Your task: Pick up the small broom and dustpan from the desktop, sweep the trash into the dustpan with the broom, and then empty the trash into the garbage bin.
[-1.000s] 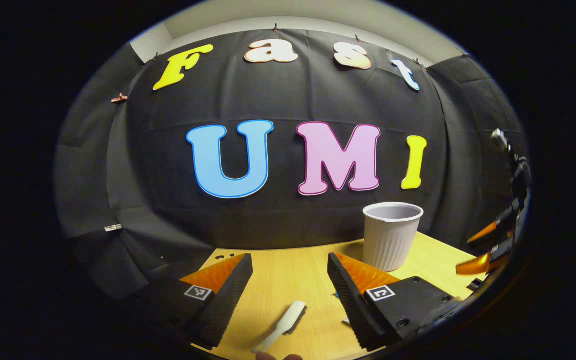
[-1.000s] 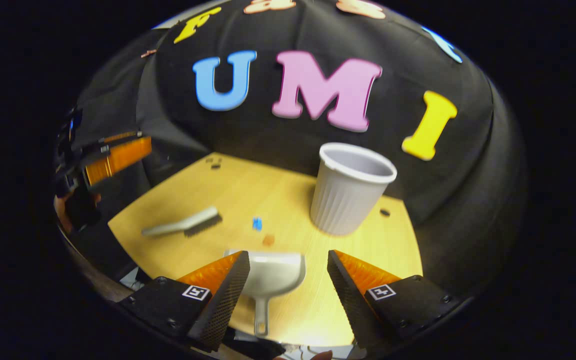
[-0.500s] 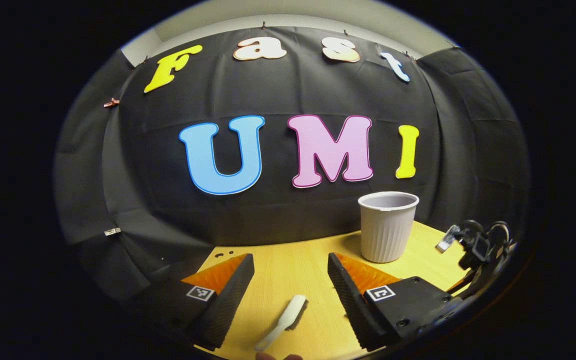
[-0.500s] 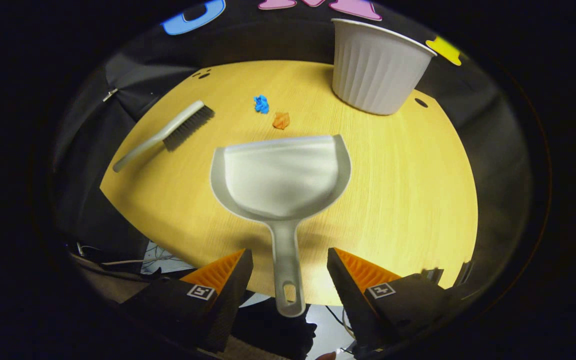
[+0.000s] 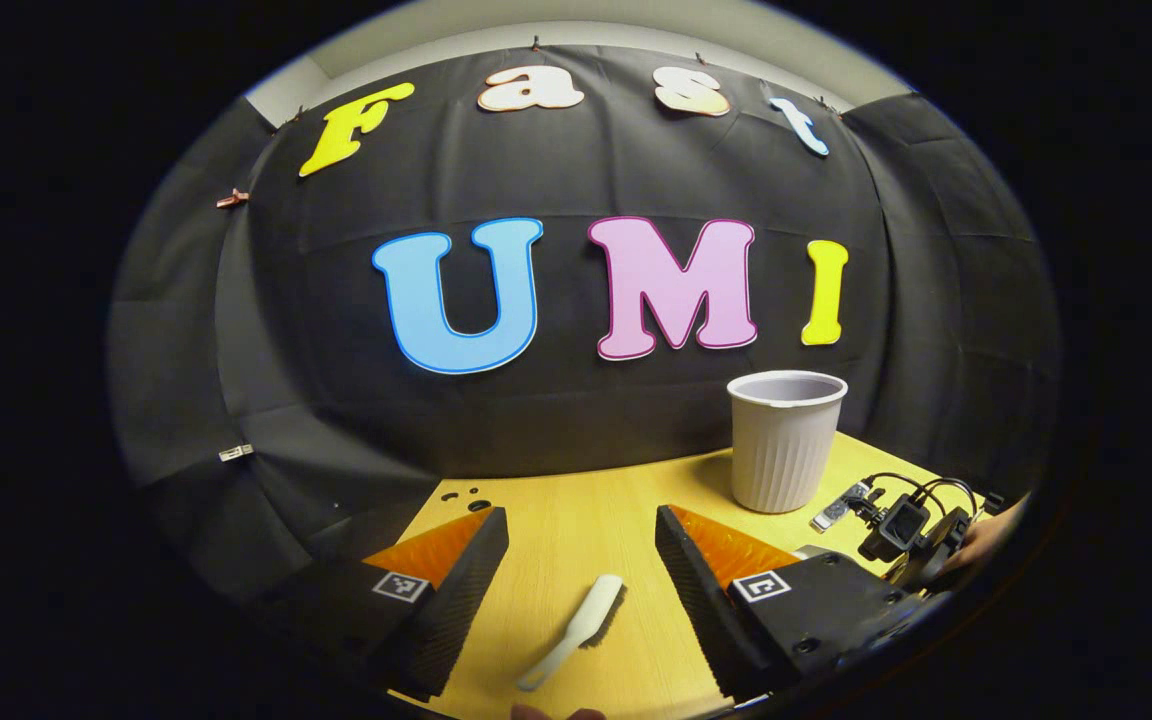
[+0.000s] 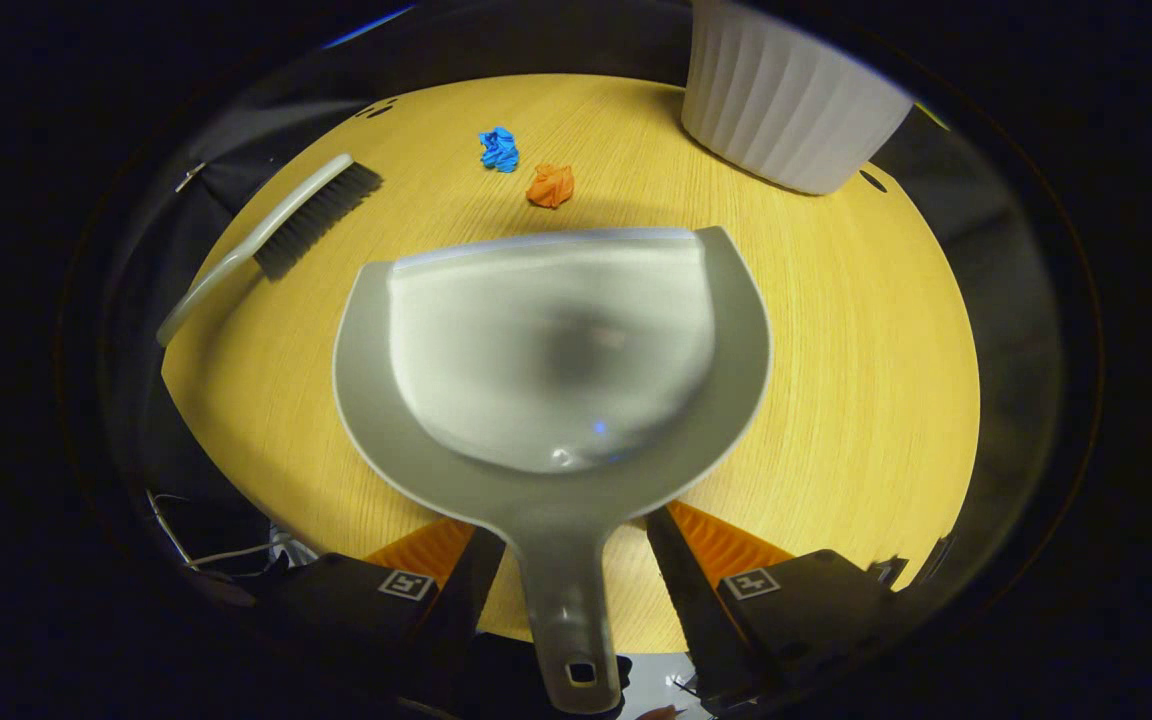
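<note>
Dustpan (image 6: 551,340) handle between spread right gripper (image 6: 566,580) fingers, broom (image 5: 576,630) below open left gripper (image 5: 581,560)

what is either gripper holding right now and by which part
Nothing yet. The right gripper straddles the dustpan handle, jaws open; the left gripper is open above the broom.

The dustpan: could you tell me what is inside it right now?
Nothing: the dustpan pan is bare. The blue scrap and orange scrap lie on the desk beyond its lip. The desk beneath it is covered.
</note>
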Tool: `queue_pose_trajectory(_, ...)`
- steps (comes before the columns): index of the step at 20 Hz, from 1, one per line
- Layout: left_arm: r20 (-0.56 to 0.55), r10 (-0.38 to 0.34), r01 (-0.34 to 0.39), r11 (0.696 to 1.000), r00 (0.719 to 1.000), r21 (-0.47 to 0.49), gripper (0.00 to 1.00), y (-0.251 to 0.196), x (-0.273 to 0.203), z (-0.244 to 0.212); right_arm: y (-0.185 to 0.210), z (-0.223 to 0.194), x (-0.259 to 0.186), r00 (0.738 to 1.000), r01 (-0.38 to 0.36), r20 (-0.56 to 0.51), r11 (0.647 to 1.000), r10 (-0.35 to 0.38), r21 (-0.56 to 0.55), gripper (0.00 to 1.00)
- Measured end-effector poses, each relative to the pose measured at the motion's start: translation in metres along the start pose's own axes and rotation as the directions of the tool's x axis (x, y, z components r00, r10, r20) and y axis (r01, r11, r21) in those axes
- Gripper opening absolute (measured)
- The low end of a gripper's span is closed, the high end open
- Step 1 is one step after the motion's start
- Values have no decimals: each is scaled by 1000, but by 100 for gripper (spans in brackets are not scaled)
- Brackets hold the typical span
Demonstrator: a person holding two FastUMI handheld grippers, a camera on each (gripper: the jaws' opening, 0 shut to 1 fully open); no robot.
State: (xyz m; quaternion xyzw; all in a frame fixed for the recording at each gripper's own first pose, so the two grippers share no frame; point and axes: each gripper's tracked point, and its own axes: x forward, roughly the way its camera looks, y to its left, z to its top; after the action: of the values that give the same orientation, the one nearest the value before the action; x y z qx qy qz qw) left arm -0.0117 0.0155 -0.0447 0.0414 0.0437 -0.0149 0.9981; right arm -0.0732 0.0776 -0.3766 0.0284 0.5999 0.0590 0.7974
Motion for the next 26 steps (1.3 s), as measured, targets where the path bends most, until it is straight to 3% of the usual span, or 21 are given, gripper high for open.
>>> queue_pose_trajectory(5,-15,8,-8,1000,1000,-15,95,4,3,-6,0,6,2,1000,-9,3,1000,9,-25,83)
queue_pose_trajectory(7,-17,8,-8,1000,1000,-19,95,4,7,-7,-1,6,2,1000,-8,8,1000,9,-27,48)
queue_pose_trajectory(8,-20,6,-6,1000,1000,-22,95,3,8,-7,-1,7,2,1000,-8,13,999,9,-33,39)
queue_pose_trajectory(11,-20,-4,4,1000,1000,-25,95,0,12,-10,2,6,1,1000,-12,28,1000,12,-25,45)
queue_pose_trajectory(13,-31,-6,5,1000,1000,-29,95,0,16,-16,1,6,0,998,-26,49,998,29,-59,33)
queue_pose_trajectory(14,-41,-7,5,1000,999,-30,95,1,18,-18,0,4,-2,998,-28,51,996,32,-84,37)
queue_pose_trajectory(16,-81,-28,26,999,996,-21,98,0,25,-29,-4,3,-12,997,-26,74,992,35,-125,36)
queue_pose_trajectory(17,-122,-53,51,999,991,-17,95,-3,31,-41,-6,3,-20,995,-25,88,989,38,-143,36)
queue_pose_trajectory(19,-257,-142,138,990,956,-36,94,-16,40,-75,-12,2,-34,994,-18,99,986,34,-163,40)
queue_pose_trajectory(20,-337,-180,172,984,924,-54,95,-21,42,-95,-16,2,-40,994,-13,101,986,30,-163,35)
queue_pose_trajectory(22,-471,-215,204,976,855,-76,95,-20,51,-137,-21,-1,-48,994,-13,101,989,28,-150,35)
queue_pose_trajectory(24,-589,-246,230,968,770,-104,94,-19,49,-173,-26,-3,-54,994,-14,105,991,28,-130,39)
queue_pose_trajectory(25,-645,-262,244,962,718,-119,94,-20,49,-191,-30,-6,-57,994,-12,106,992,25,-122,31)
queue_pose_trajectory(26,-693,-257,247,962,674,-117,95,-16,51,-209,-31,-6,-57,994,-5,105,993,18,-119,35)
